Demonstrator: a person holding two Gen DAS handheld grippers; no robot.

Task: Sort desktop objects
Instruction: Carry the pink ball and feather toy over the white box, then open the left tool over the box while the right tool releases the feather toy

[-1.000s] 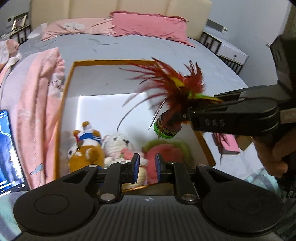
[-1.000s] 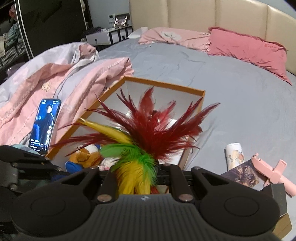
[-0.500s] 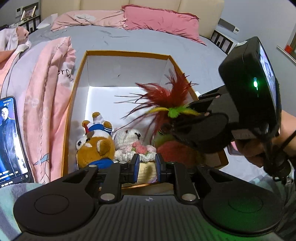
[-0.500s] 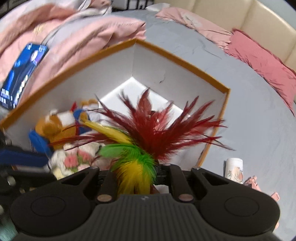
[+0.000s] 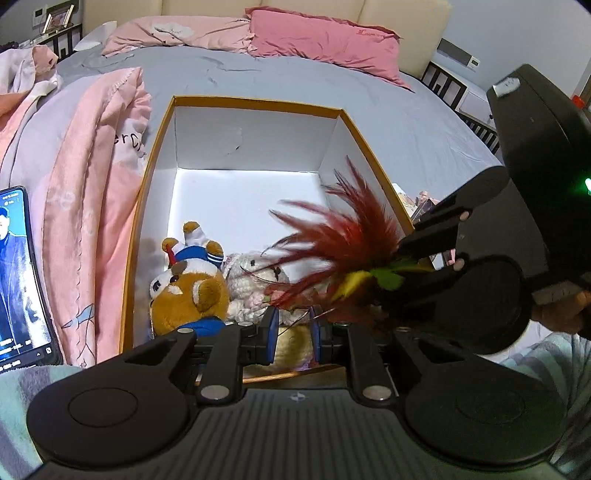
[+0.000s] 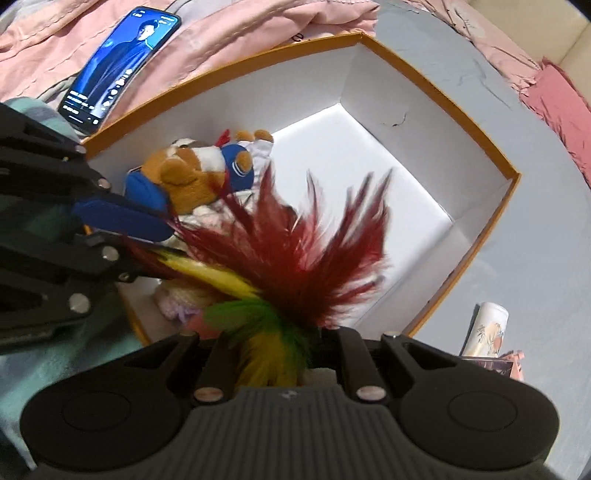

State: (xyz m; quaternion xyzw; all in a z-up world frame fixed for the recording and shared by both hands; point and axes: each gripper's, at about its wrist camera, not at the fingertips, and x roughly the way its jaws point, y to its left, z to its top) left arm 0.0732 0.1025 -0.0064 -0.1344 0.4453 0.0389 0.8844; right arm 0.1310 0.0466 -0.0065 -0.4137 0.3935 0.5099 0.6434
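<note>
The right gripper (image 5: pixel 402 273), jaws pinching the shuttlecock (image 6: pixel 291 254), has dropped from above the box (image 5: pixel 258 105) to just over the plush toys (image 5: pixel 192 291); release looks imminent. The left gripper (image 5: pixel 291 330) waits, jaws narrowly parted, empty.

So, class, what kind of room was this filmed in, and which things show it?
Very likely a bedroom: the pink pillows, padded headboard and grey bedsheet under the box.
</note>
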